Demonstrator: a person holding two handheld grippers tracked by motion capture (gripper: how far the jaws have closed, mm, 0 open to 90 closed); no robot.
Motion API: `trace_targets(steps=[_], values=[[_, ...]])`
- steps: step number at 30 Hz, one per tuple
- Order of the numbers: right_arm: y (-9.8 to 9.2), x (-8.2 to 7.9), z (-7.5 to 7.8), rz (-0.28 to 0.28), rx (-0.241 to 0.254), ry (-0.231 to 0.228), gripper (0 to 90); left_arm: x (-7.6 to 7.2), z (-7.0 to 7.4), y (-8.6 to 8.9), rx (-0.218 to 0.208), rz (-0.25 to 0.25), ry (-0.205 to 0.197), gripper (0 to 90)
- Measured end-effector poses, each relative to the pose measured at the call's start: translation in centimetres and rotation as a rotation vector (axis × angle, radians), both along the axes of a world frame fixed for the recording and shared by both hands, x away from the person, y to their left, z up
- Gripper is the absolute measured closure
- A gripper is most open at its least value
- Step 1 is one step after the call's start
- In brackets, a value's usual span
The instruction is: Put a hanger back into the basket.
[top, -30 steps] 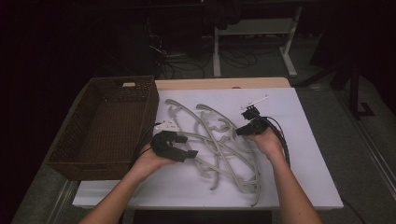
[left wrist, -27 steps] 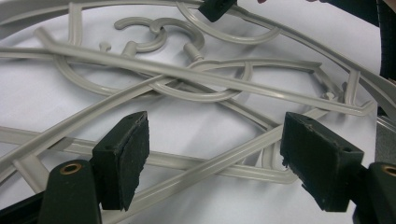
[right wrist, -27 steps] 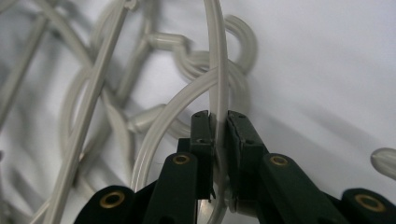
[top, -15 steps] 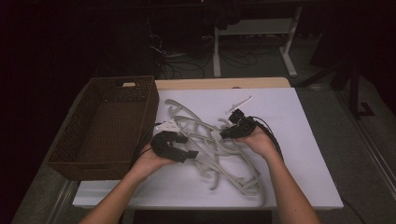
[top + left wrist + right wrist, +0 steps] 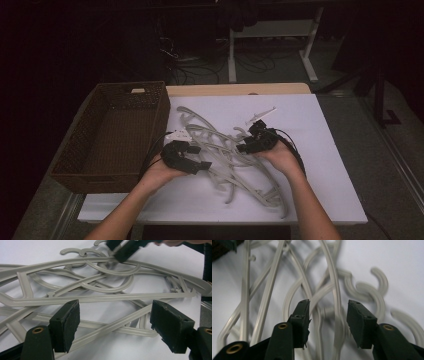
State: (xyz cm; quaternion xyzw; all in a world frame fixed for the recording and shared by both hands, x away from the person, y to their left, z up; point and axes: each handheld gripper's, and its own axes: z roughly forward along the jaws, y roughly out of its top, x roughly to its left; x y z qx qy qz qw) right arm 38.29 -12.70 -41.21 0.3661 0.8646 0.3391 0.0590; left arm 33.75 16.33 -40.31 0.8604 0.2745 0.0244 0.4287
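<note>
The work in hand is the tangled pile of grey plastic hangers [image 5: 235, 160] lying on the white surface [image 5: 330, 165], just beside the empty wicker basket [image 5: 115, 135] at its left edge. The basket's place next to the pile suggests it is there to receive the hangers one by one.

The left gripper [image 5: 202, 165] rests low at the near-left side of the pile. Its jaws stand spread, with nothing pinched. In the left gripper view, several straight hanger bars [image 5: 105, 300] run crosswise ahead of and between the two pads, none of them touched. The spread stance appears to be a ready position for steadying the pile.

The right gripper [image 5: 245, 146] sits at the far-right side of the pile, near the hooks. Its jaws have just been opening and now stand apart. In the right gripper view, one curved hanger arm [image 5: 335, 297] runs up through the gap between the pads, nearer the right pad; whether it brushes that pad cannot be told. No pinch is visible. The hooks [image 5: 372, 295] lie beyond the right jaw, flat on the surface.

Judgement: the right jaws are being set astride one arm so that a single hanger can be drawn free. Because the hangers interlock, a pull is likely to drag neighbours along.

A small white piece [image 5: 260, 116] lies apart, beyond the pile.
</note>
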Motion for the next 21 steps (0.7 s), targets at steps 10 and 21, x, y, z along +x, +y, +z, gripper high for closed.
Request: trace_targets(steps=[10, 21], values=[[-3.1, -4.1, -0.9, -0.056, -0.060, 0.070, 54.2, 0.0, 0.1, 0.1, -0.004, 0.002, -0.004, 24.6], [-4.2, -5.8, -2.6, -0.085, -0.074, 0.120, 67.4, 0.0, 0.1, 0.2, -0.001, 0.003, -0.006, 24.5]])
